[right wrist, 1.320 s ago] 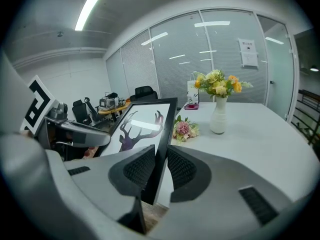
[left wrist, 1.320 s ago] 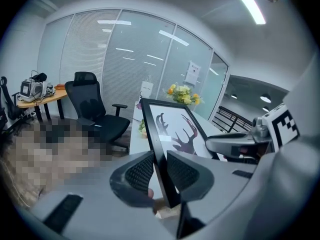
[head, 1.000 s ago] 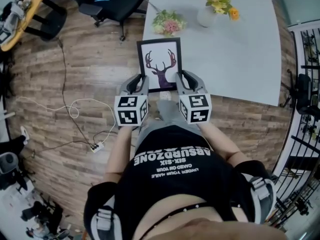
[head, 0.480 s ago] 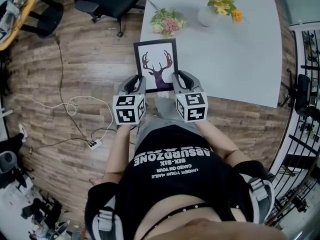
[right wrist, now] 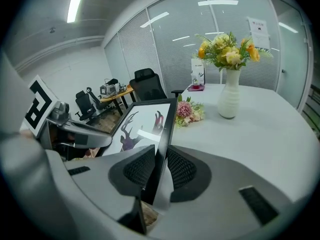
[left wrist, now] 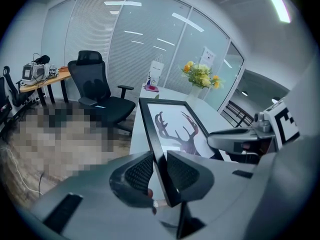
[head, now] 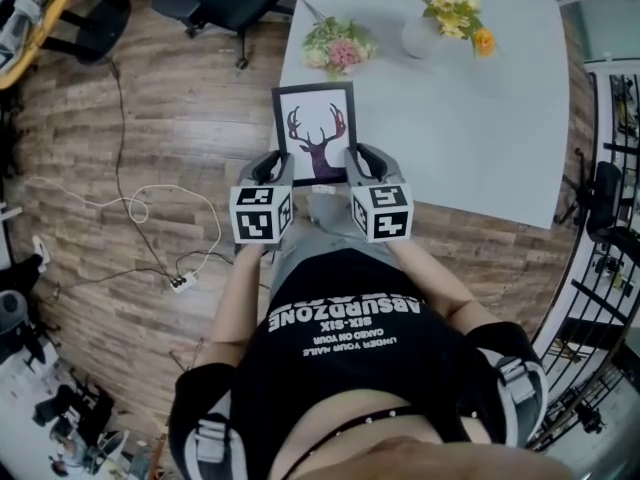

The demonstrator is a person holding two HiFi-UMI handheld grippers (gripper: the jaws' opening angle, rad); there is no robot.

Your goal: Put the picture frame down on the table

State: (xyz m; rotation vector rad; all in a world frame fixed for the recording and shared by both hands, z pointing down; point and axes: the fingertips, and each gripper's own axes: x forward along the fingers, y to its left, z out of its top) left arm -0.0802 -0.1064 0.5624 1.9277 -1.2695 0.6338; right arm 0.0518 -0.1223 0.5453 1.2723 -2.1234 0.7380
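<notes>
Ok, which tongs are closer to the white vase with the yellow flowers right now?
Right. The right tongs grip the picture frame by its right edge, on the side of the vase. The left tongs grip the left edge, so the frame's width lies between them and the vase.

Wood-plank floor [head: 170, 98], cables [head: 130, 200] trailing to a power strip [head: 181, 282]. Pale grey table [head: 490, 118] w/ black office chair [left wrist: 102, 99] near its far corner. Glass partition walls w/ blinds [left wrist: 125, 49] behind, wooden desk [left wrist: 50, 78] off to the left. Ceiling strip light [right wrist: 77, 3] is on.
</notes>
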